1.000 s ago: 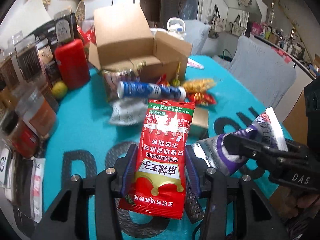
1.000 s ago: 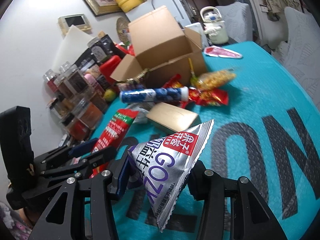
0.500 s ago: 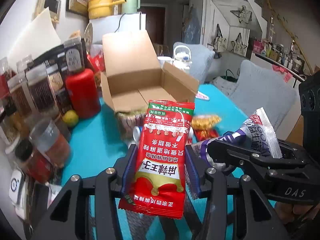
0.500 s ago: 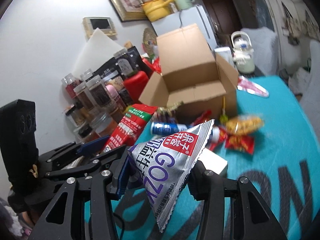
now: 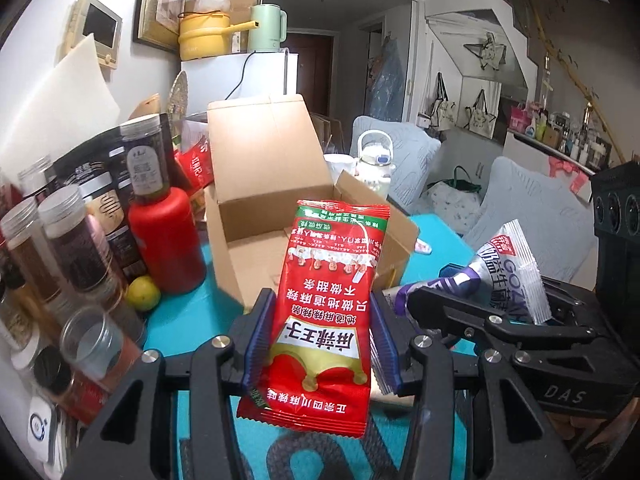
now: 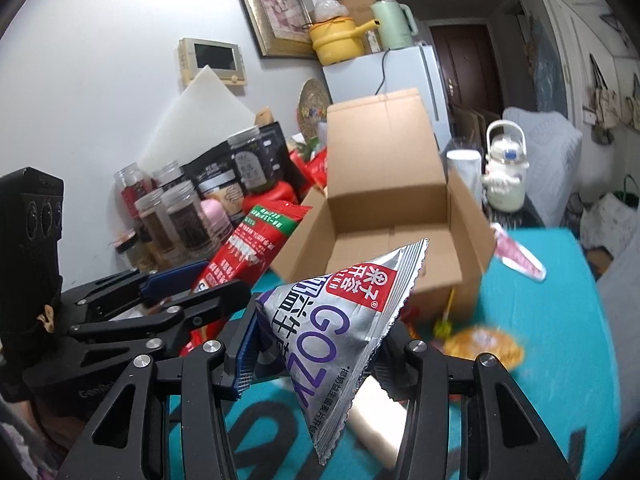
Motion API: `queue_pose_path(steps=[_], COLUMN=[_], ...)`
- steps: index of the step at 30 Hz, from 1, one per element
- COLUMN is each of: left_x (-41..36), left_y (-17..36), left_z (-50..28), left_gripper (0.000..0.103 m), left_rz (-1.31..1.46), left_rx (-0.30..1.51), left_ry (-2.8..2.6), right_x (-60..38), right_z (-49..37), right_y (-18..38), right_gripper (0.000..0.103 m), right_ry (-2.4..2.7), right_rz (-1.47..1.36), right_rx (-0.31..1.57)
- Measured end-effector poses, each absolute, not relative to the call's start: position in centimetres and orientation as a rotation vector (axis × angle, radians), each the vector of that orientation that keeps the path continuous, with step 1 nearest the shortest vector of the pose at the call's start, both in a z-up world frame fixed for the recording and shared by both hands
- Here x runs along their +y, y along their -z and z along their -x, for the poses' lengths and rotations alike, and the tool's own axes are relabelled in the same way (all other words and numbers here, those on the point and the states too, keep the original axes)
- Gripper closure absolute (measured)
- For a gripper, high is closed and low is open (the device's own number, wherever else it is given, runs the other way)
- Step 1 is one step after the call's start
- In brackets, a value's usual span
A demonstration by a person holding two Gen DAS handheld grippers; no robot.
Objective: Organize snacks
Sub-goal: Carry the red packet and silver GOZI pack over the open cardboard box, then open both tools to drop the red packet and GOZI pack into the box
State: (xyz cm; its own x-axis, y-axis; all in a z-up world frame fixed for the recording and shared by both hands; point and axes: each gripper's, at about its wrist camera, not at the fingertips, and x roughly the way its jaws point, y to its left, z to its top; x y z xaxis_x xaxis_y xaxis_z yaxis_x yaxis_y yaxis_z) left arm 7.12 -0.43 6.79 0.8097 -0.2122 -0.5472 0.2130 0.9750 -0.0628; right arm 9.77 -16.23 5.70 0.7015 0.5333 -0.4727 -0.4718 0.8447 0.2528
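My left gripper (image 5: 318, 340) is shut on a red snack packet (image 5: 328, 312) and holds it up in front of the open cardboard box (image 5: 256, 216). My right gripper (image 6: 320, 354) is shut on a silver and purple triangular snack pouch (image 6: 340, 320), also raised before the box (image 6: 392, 240). The box stands open with its lid flap up and its inside looks bare. In the left wrist view the right gripper with the pouch (image 5: 508, 272) is close on the right. In the right wrist view the left gripper with the red packet (image 6: 248, 248) is on the left.
Jars (image 5: 76, 240), a red bottle (image 5: 168, 240) and a lime (image 5: 142, 292) crowd the table's left edge. An orange snack bag (image 6: 484, 346) and a tan box (image 6: 376, 420) lie on the teal tablecloth (image 6: 540, 340) in front of the box. A white kettle (image 6: 504, 176) stands behind.
Both grippers have risen off the table with their packets and moved closer to the cardboard box, so its inside now shows. Grips unchanged.
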Motion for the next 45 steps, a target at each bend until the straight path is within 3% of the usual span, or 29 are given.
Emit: queue_pose_path(steps=[18,31,45], left_x=[0.1,0.4,0.2], left_y=[-7.5,-3.3,0.6], left_z=[-18.9,-27.5,-30.3], left_gripper=[0.056,0.056,0.056], left_rz=[-0.029,-0.061,-0.098], left_rx=[0.542,0.674,0.857], left_ry=[0.132,0.073,0.029], right_x=[-16.5,-15.4,-12.9], right_z=[-21.2,-29.4,-32.7], right_y=[-6.6,-4.4,-0.3], right_gripper=[0.055,0.055,0.054], right_ry=[-0.512,-0.5,-0.448], right_rz=[-0.08,-0.072,0.084], right_rx=[0.535,0.656,0.827])
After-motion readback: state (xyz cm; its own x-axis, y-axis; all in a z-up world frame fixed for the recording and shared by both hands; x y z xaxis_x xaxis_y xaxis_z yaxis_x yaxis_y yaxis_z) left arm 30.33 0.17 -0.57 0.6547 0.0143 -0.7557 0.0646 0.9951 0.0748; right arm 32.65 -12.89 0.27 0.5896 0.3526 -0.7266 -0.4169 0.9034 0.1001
